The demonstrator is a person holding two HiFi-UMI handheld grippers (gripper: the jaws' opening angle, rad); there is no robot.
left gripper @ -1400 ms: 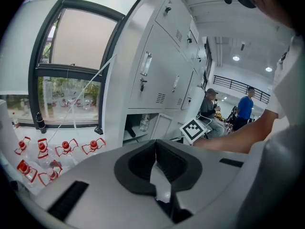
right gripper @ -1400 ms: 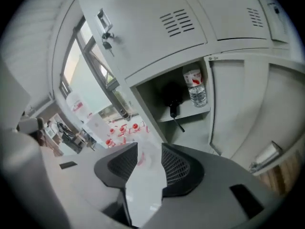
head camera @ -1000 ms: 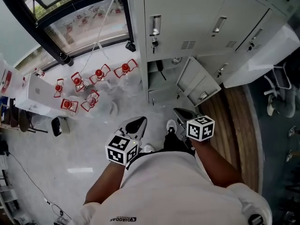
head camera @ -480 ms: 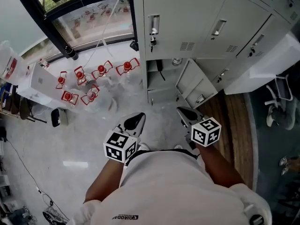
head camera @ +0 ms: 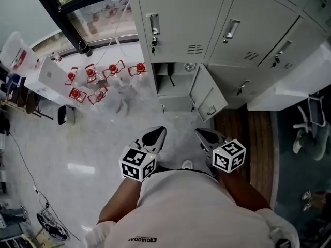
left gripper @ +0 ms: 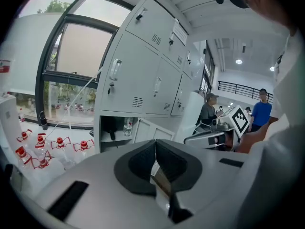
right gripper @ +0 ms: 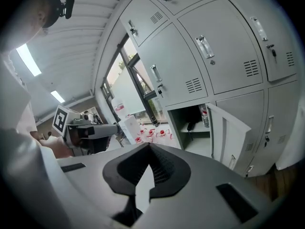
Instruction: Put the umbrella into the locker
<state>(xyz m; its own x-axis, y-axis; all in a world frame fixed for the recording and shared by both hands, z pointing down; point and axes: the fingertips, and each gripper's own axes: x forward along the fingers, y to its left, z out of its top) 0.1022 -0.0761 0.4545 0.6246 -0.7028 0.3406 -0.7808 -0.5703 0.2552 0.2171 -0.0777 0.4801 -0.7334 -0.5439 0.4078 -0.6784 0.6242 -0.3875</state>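
Closest to us, the left gripper [head camera: 154,137] and right gripper [head camera: 207,136] are held out in front of our white shirt, side by side with a gap between them. Both have their jaws pressed together on nothing at all, same as a second ago. What's different is mostly us: in the head view there's now more bare floor [head camera: 103,133] between the jaw tips and the cabinets, and the right gripper sits lower in the picture than it did. Each gripper view also catches the other gripper out to the side. Past the tips, the door [head camera: 207,93] of the lower locker [head camera: 165,94] hangs wide open, and inside the compartment there's a dark thing hanging that we take to be the umbrella [left gripper: 112,127], right beside a water bottle [left gripper: 127,126]. So it's in the locker, not in either gripper. Off to the left, a bunch of red-capped bottles [head camera: 90,79] stands on the floor. They've slid up and left in the head view compared with before, and the window [head camera: 98,12] is behind them.
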